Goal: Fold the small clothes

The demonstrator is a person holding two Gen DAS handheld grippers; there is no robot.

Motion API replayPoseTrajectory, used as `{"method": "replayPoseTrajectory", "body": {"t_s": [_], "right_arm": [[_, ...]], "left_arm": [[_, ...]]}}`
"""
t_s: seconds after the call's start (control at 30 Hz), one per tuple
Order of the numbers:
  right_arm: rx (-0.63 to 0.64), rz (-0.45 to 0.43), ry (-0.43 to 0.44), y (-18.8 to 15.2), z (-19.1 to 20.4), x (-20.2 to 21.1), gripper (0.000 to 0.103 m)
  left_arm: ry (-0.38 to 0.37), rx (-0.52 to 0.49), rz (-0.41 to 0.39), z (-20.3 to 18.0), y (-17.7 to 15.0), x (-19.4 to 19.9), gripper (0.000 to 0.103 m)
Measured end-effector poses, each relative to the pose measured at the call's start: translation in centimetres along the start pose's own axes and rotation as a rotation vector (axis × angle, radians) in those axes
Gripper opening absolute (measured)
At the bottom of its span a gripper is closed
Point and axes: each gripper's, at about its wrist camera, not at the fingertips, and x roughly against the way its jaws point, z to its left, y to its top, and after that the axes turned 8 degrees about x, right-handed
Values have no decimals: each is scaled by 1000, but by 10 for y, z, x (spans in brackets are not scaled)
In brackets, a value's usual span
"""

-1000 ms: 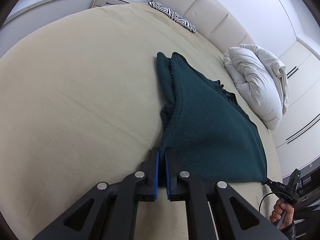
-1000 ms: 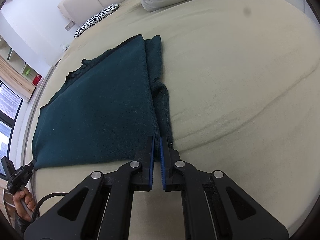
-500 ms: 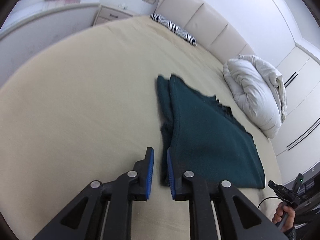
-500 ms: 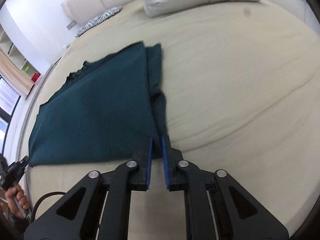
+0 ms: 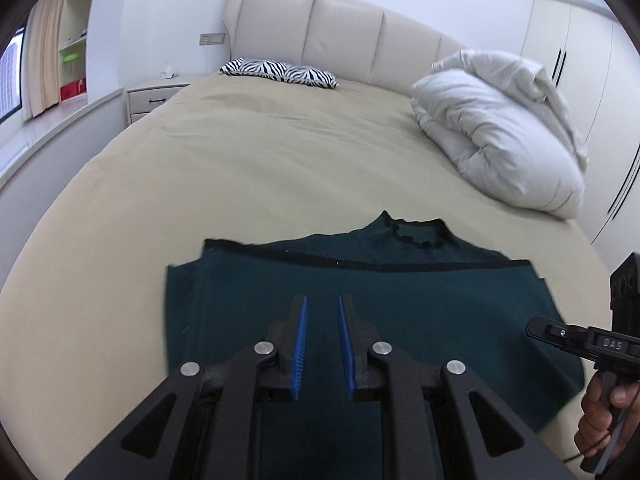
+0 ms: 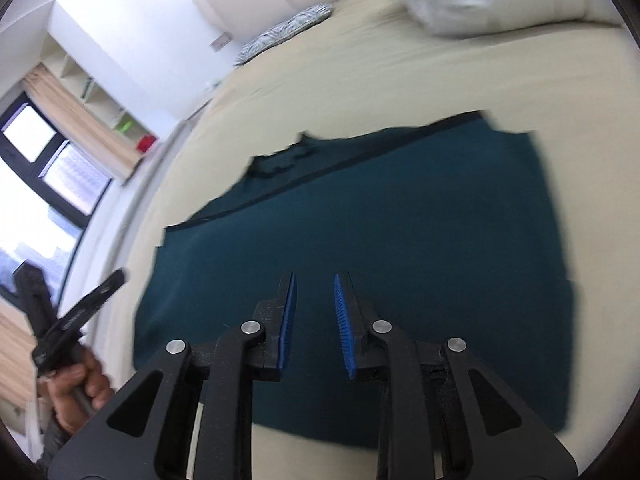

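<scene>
On the beige bed before you lies one dark green garment, folded flat into a broad rectangle, collar edge toward the headboard. Your left gripper hovers above its near half, blue-padded jaws opening, nothing between them, no cloth pinched. Your right gripper hangs over the same garment, jaws likewise opening and empty. Your right hand shows at the left camera's edge, your left hand at the right camera's edge, each gripping a handle. Also on the bed: one zebra-print pillow by the headboard; one white bundled duvet on the right side.
</scene>
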Motion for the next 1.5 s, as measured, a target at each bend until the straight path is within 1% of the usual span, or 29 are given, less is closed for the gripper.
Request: {"method": "replayPoseTrajectory", "body": {"t_s": [0.03, 0.07, 0.13, 0.17, 0.23, 0.27, 0.3, 0.33, 0.37, 0.43, 0.47, 0.57, 0.6, 0.63, 0.67, 0.73, 0.8, 0.9, 0.93, 0.97, 1.03, 1.1, 1.13, 1.2, 1.23, 1.27, 1.3, 1.37, 1.5], "right_arm": [[-19, 13, 15, 5, 0, -16, 28], [-36, 26, 33, 8, -4, -28, 30], [-78, 32, 43, 12, -19, -49, 29], [-99, 14, 63, 12, -28, -53, 28], [-159, -44, 142, 8, -51, -51, 25], [-194, -84, 178, 3, -65, -46, 25], [-218, -119, 199, -2, -76, -41, 24], [-240, -150, 196, -6, -88, -35, 23], [-278, -196, 178, -13, -104, -25, 15], [-358, -249, 186, -21, -128, -12, 9], [-394, -276, 191, -25, -138, -4, 9], [-417, -335, 104, -32, -153, 20, 9], [-440, -347, 50, -35, -158, 28, 14], [-475, -357, 17, -40, -164, 34, 15], [-508, -374, 10, -43, -168, 41, 16], [-512, -394, -33, -42, -164, 51, 19], [-451, -379, -38, -28, -144, 50, 19], [-269, -332, -44, 8, -86, 30, 19], [-210, -307, -27, 22, -64, 16, 22], [-171, -280, -5, 32, -47, 1, 36], [-111, -206, 43, 52, -17, -39, 54], [-69, -145, 64, 64, 2, -81, 54], [-78, -116, 55, 68, 5, -101, 54], [-127, -76, 87, 71, -2, -129, 54], [-158, -56, 79, 72, -11, -141, 52], [-188, -69, 64, 72, -23, -147, 47], [-209, -87, 74, 65, -38, -141, 43], [-272, -128, 96, 64, -69, -133, 31], [-371, -222, 50, 55, -121, -95, 31]], "left_arm": [[25, -3, 15, -1, 1, -13, 18], [41, 0, 26, 1, 0, -22, 18], [77, 0, 52, 10, -4, -40, 18], [74, 15, 60, 19, -9, -45, 18], [-35, 96, 32, 41, -15, -44, 18], [-73, 139, 31, 51, -16, -43, 17], [-91, 169, 33, 57, -15, -43, 14], [-103, 192, 36, 61, -15, -44, 12], [-109, 196, 39, 62, -15, -45, 12], [-103, 186, 40, 61, -14, -45, 12], [-98, 182, 39, 60, -15, -44, 12], [-80, 186, 38, 61, -15, -39, 12], [-68, 186, 35, 62, -17, -35, 12], [-61, 186, 30, 63, -18, -33, 12], [-66, 193, 26, 64, -20, -33, 12], [-89, 228, 27, 68, -22, -38, 12], [-112, 255, 29, 73, -22, -39, 12], [-127, 264, 37, 75, -23, -42, 12], [-128, 264, 39, 75, -23, -43, 12], [-128, 264, 39, 76, -23, -43, 12], [-125, 265, 35, 77, -24, -44, 11], [-129, 273, 31, 80, -26, -44, 9], [-133, 283, 31, 83, -26, -44, 9], [-150, 305, 35, 88, -27, -45, 7], [-160, 318, 36, 91, -27, -46, 7], [-167, 325, 37, 92, -27, -46, 7], [-173, 328, 37, 93, -28, -47, 7], [-178, 331, 35, 94, -28, -47, 7], [-176, 334, 37, 95, -28, -46, 6]]}}
